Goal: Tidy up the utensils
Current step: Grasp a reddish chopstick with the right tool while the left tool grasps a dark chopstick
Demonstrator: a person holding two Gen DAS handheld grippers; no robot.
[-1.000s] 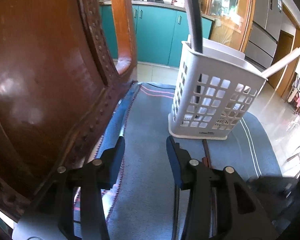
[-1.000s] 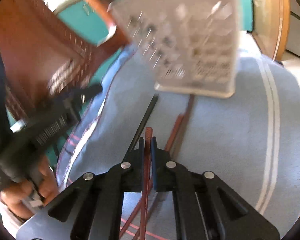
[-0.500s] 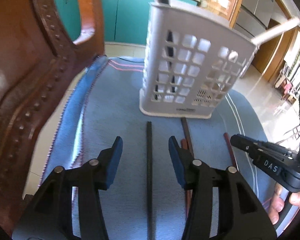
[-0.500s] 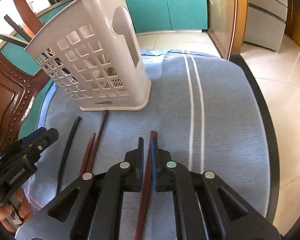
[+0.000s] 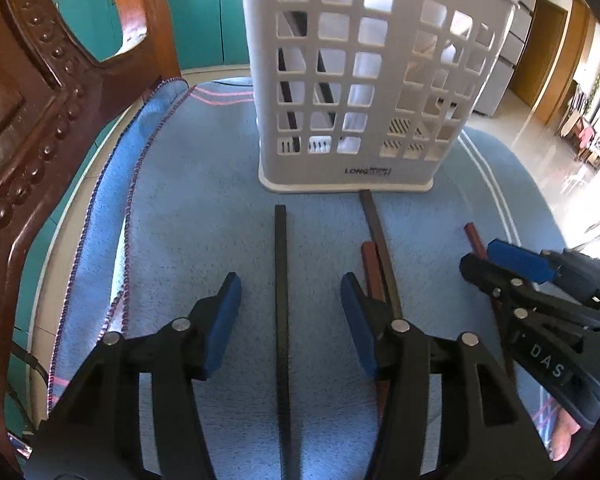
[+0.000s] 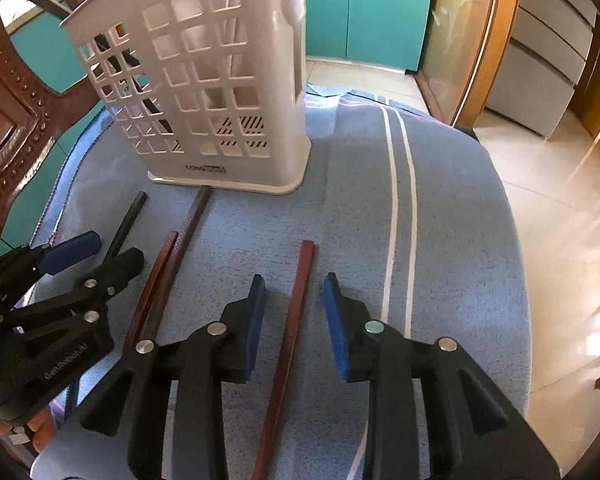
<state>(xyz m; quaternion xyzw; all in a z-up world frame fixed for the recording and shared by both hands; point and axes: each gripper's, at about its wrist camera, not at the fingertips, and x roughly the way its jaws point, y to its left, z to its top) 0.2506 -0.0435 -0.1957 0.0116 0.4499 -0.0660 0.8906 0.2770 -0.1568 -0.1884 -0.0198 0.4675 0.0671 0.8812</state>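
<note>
A white plastic utensil basket (image 5: 364, 92) stands on the blue towel (image 5: 196, 208); it also shows in the right wrist view (image 6: 220, 92), holding dark chopsticks and a white spoon. My left gripper (image 5: 290, 304) is open, its jaws on either side of a black chopstick (image 5: 281, 280) lying flat. My right gripper (image 6: 294, 300) is open around a red-brown chopstick (image 6: 296, 308) lying on the towel. Two more chopsticks, one red-brown (image 6: 156, 280) and one dark brown (image 6: 188, 232), lie between the grippers.
A carved wooden chair back (image 5: 32, 112) stands close on the left. The towel's right edge (image 6: 516, 280) drops to a tiled floor. Teal cabinets (image 6: 380, 12) are behind the basket.
My right gripper has opened and let the red-brown chopstick lie on the towel. My left gripper has moved forward over the black chopstick, closer to the basket.
</note>
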